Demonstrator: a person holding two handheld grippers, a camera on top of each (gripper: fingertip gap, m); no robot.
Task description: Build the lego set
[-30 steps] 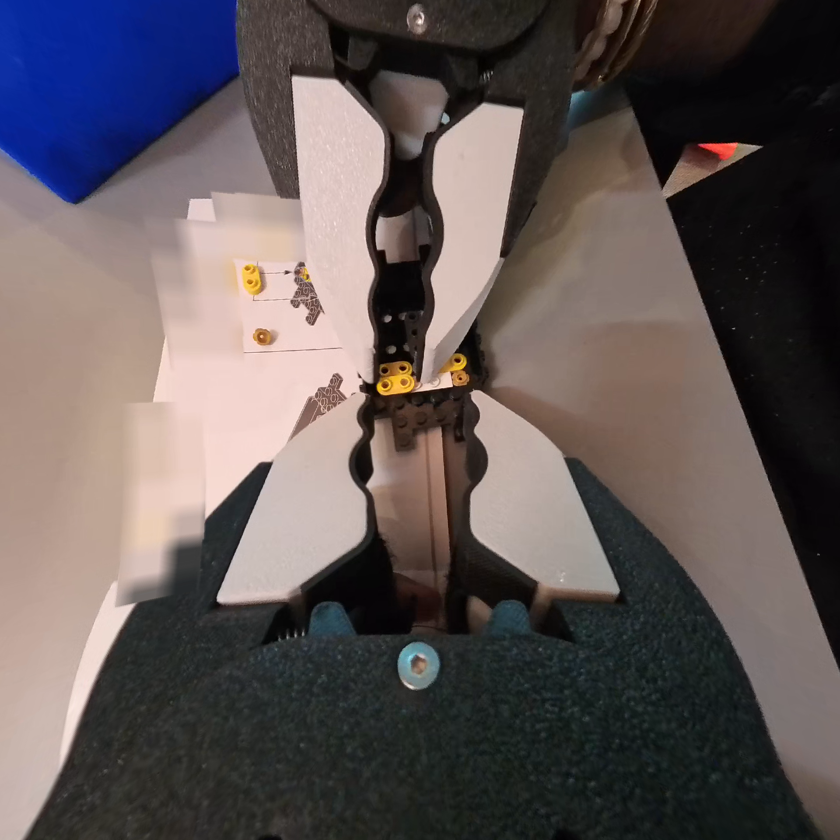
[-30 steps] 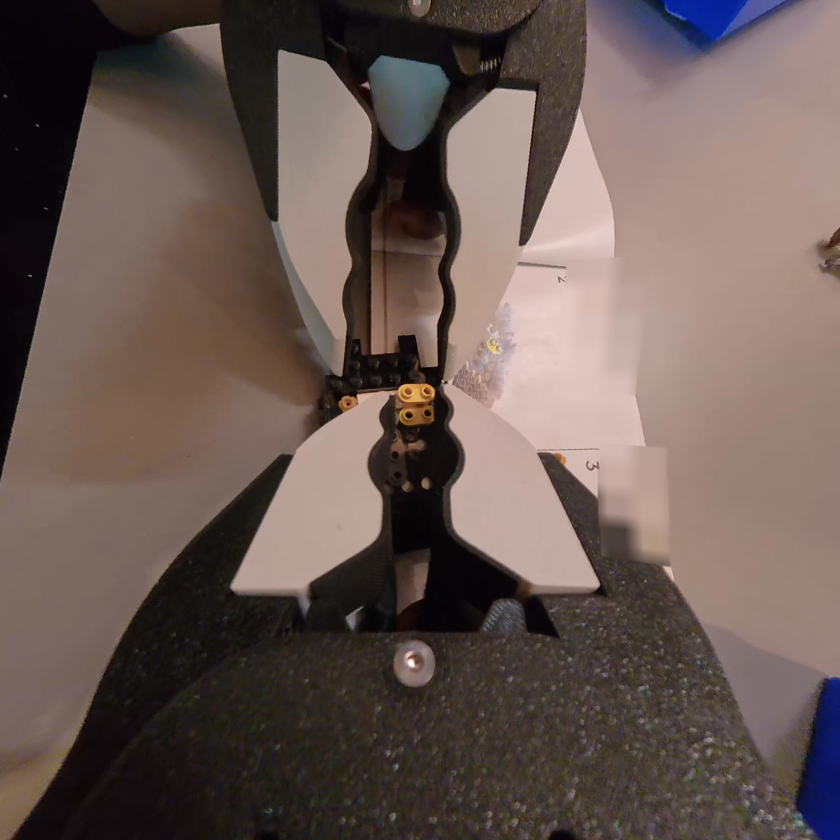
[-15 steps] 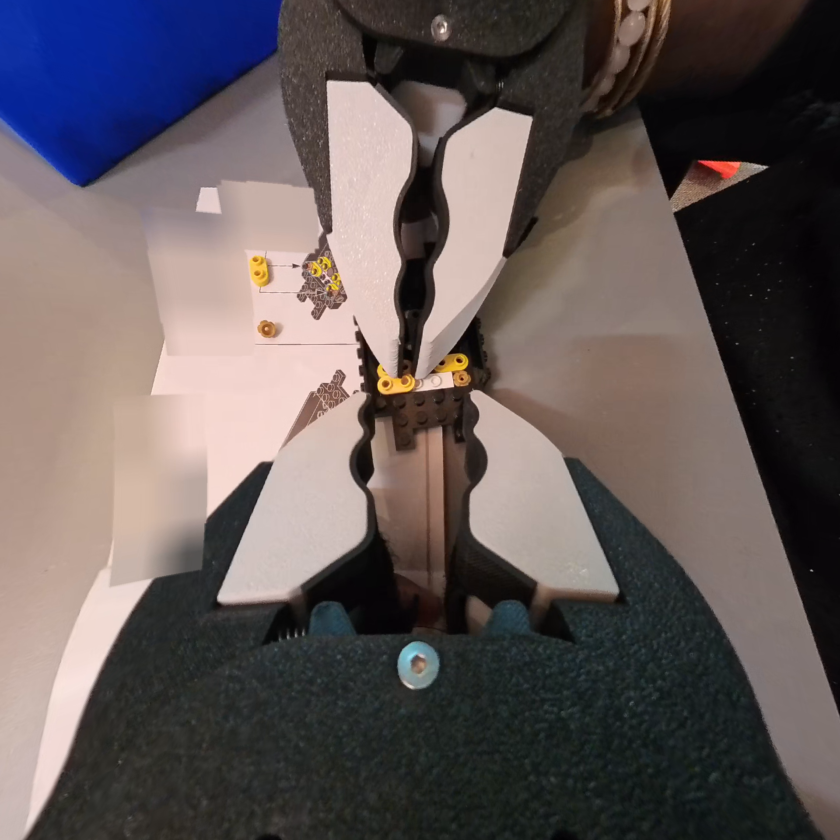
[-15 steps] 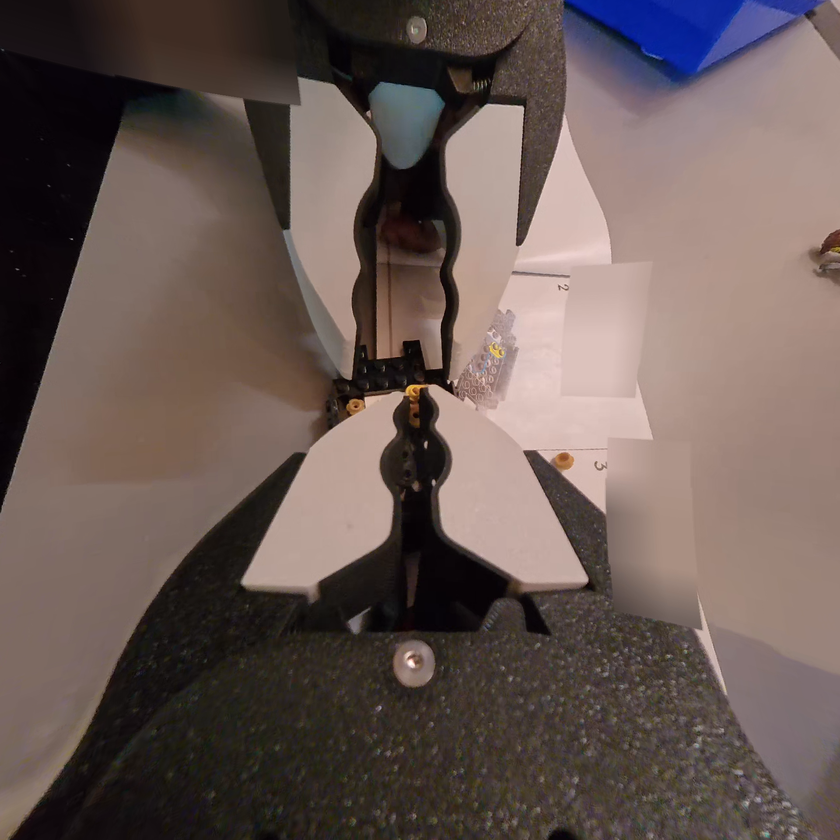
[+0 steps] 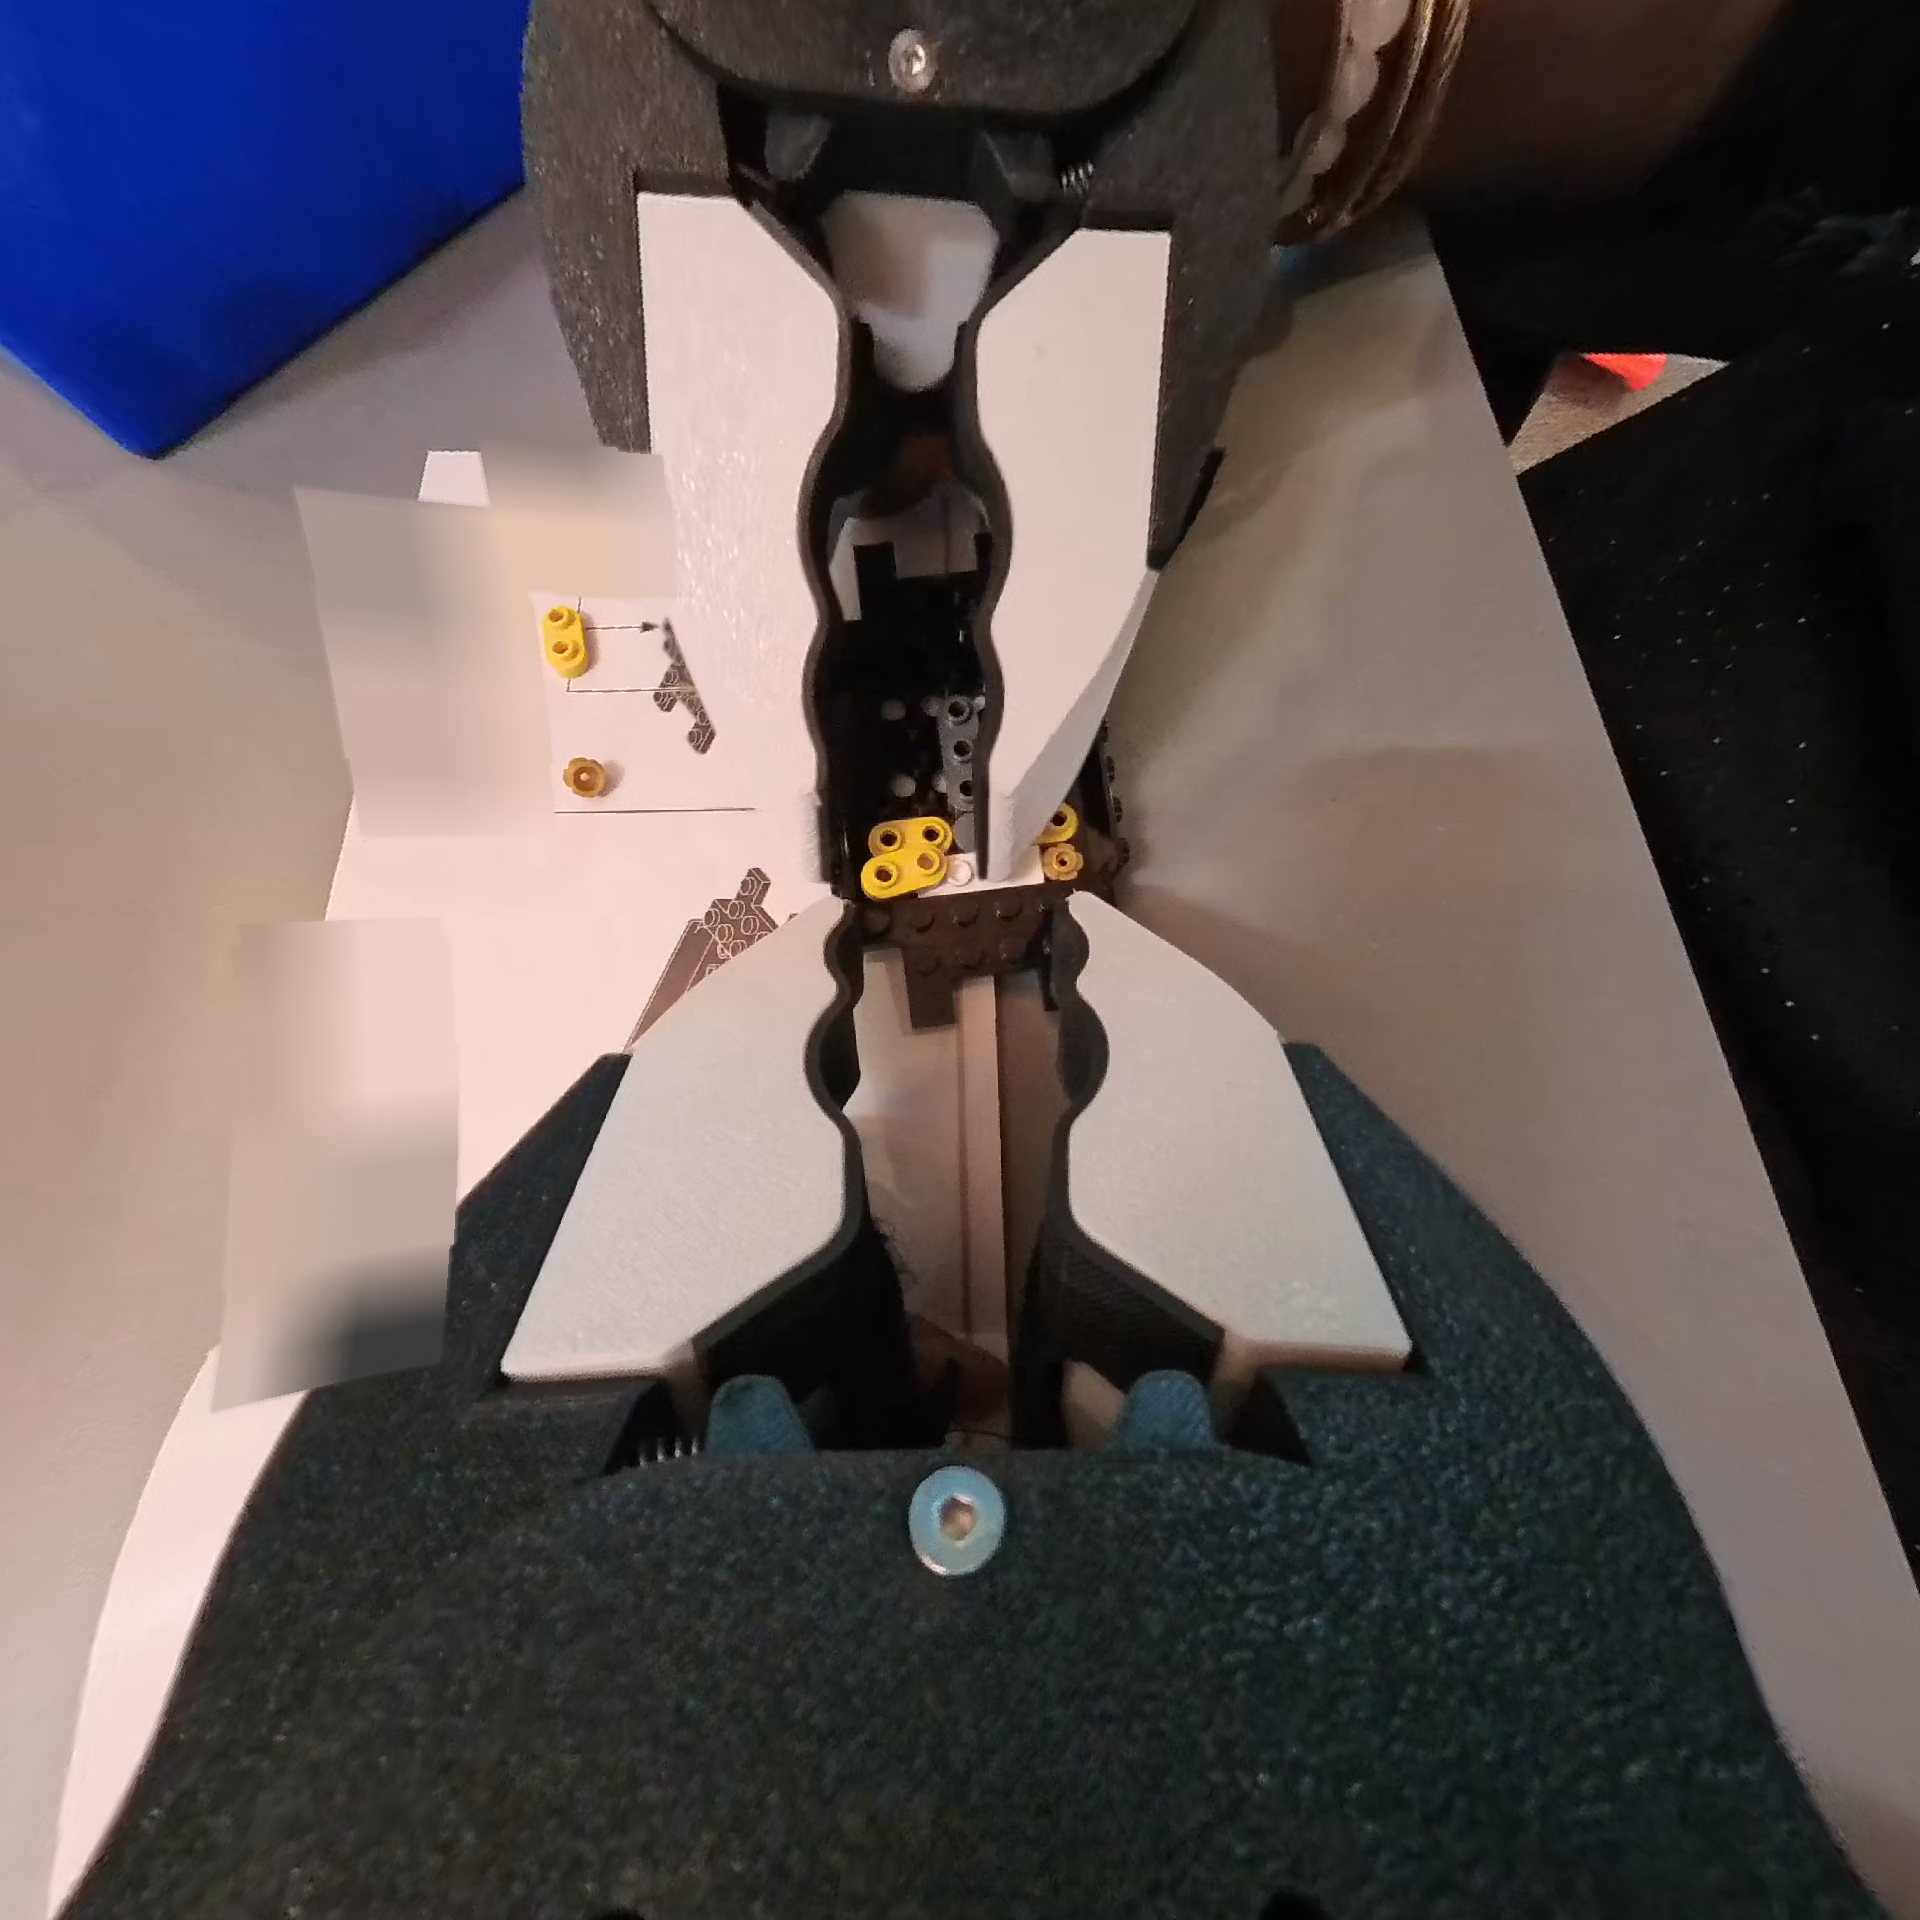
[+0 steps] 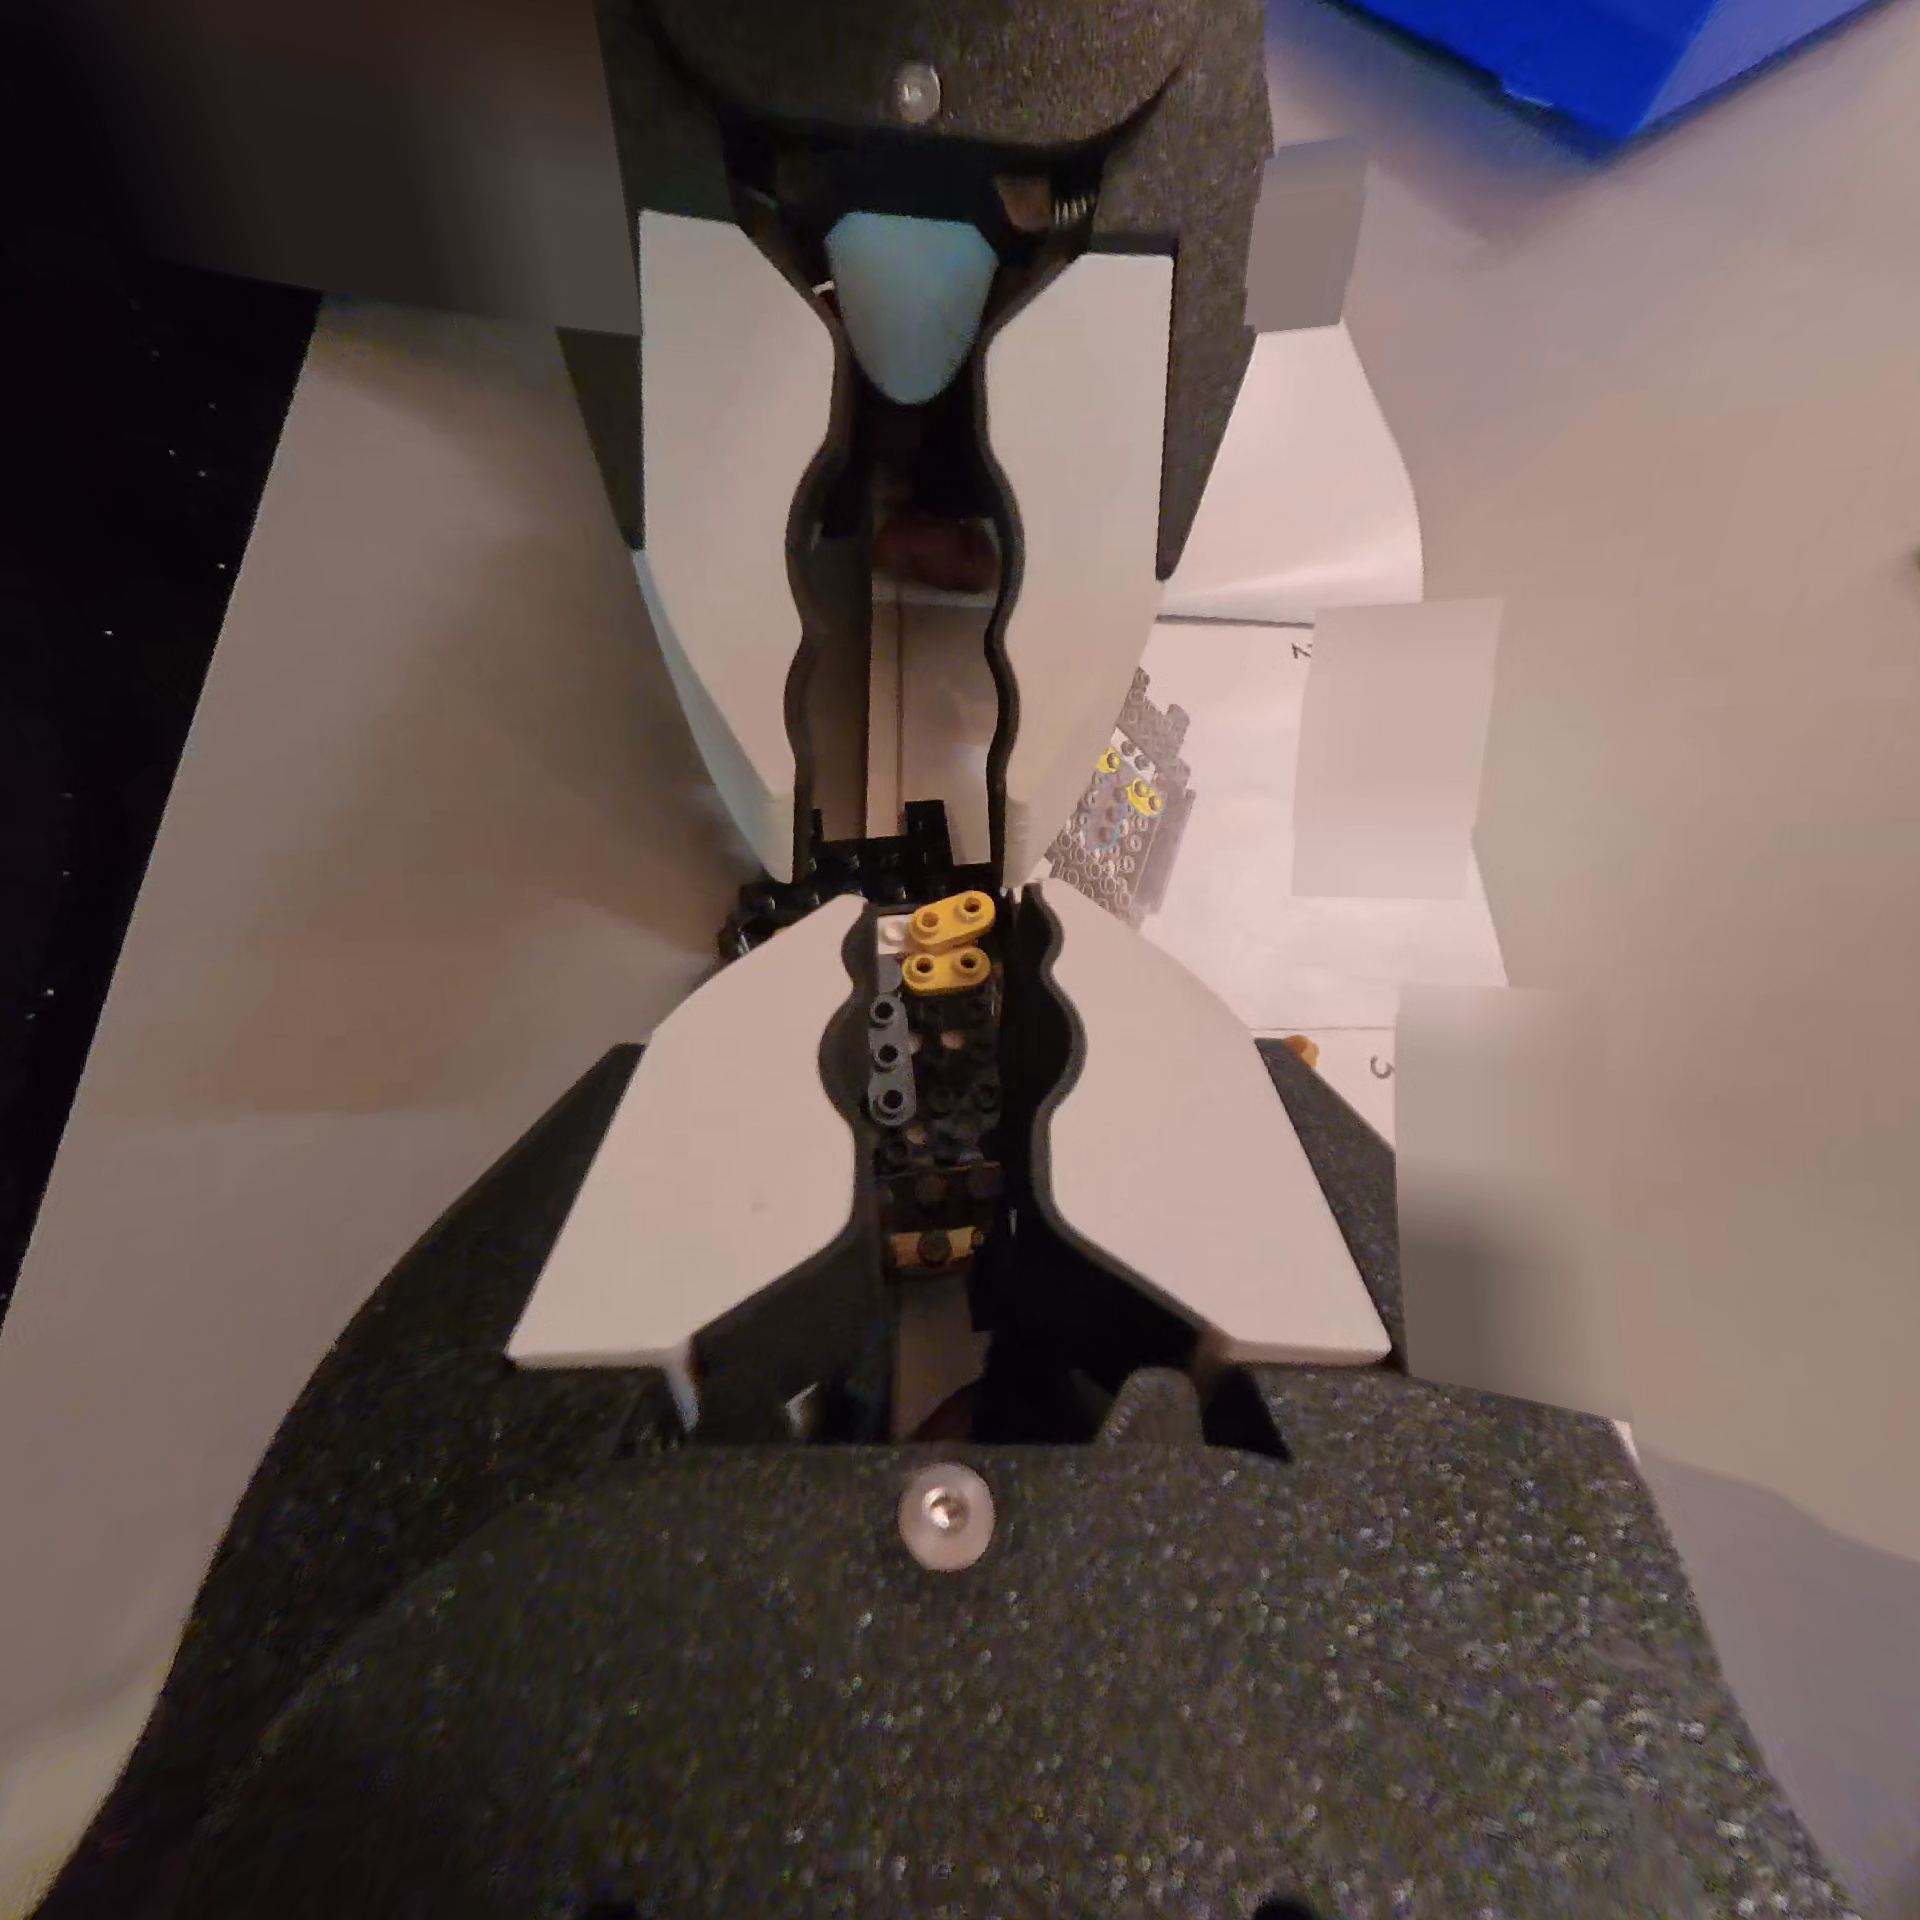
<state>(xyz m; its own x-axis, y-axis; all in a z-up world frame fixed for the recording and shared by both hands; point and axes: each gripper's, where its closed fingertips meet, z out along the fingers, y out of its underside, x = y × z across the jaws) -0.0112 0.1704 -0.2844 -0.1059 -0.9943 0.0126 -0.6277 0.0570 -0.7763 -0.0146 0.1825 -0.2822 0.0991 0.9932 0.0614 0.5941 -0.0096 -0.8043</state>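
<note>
- The left gripper (image 5: pixel 951 920), rising from the bottom of its own view, is clamped on the near end of a black brick model (image 5: pixel 961 930); its grey fingers (image 5: pixel 727 1101) press the studded black plate from both sides at the centre of the frame.
- The right gripper (image 6: pixel 935 935) comes up from the bottom of its own view and shows again in the upper half of the left view, pointing down the frame. Its jaws stand apart, straddling the far part of the model without pinching it, with a gap showing along the inner edges.
- Two yellow two-hole rounded plates (image 5: pixel 906 854) sit side by side on top of the model, just left of centre in the left view; in the right view they lie between the right gripper's tips.
- A small white plate (image 5: pixel 966 871) sits just beside them, and a grey strip with holes (image 6: pixel 888 1060) runs along the model's top.
- Another yellow plate (image 5: pixel 1060 826) and a small gold round stud (image 5: pixel 1062 860) sit on the model's right side in the left view.
- Under everything lies a white instruction sheet (image 5: pixel 623 862) printed with part drawings, on a pale table (image 5: pixel 1351 831).
- A blue bin (image 5: pixel 208 187) fills the upper left corner of the left view.
- A wrist with a beaded bracelet (image 5: pixel 1351 135) shows at the upper right.
</note>
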